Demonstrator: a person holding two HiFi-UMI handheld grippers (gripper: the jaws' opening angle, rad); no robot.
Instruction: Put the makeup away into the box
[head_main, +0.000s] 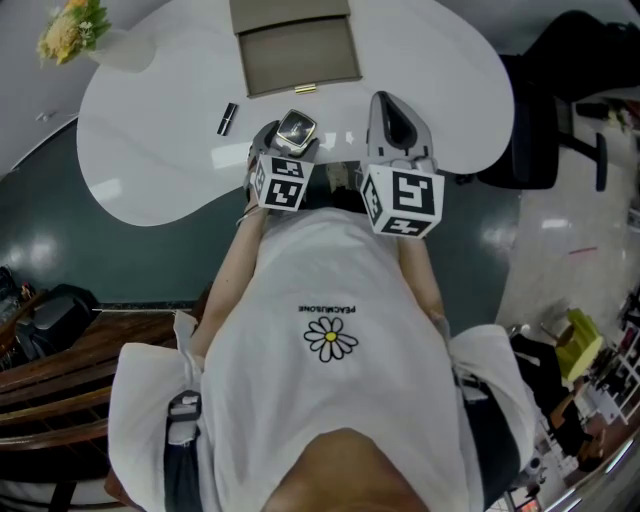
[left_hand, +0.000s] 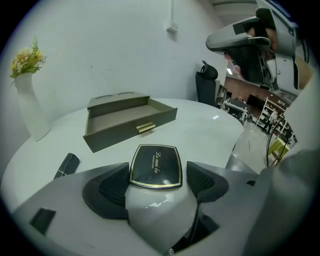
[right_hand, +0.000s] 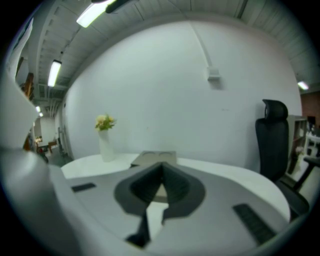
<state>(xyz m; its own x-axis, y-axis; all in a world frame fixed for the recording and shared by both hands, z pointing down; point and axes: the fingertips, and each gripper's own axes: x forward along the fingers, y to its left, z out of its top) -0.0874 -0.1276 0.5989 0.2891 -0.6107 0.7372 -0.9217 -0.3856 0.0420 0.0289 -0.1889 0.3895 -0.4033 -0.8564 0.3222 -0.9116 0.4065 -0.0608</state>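
Observation:
A black compact (left_hand: 155, 166) with a gold rim lies flat on the white table (head_main: 150, 150), close to the front edge. My left gripper (left_hand: 157, 174) is open around it, one pad on each side of the compact (head_main: 296, 130), and a thin gap shows at the right pad (left_hand: 202, 180). The taupe box (head_main: 300, 55) stands beyond it with its drawer (left_hand: 127, 122) pulled out and nothing in it. A black lipstick (head_main: 228, 118) lies to the left of the compact. My right gripper (head_main: 392, 118) hovers over the table to the right, shut with nothing in it (right_hand: 161, 175).
A white vase with yellow flowers (head_main: 75, 30) stands at the table's far left. A black office chair (head_main: 545, 100) is off the table's right side. The table's near edge runs just under both grippers.

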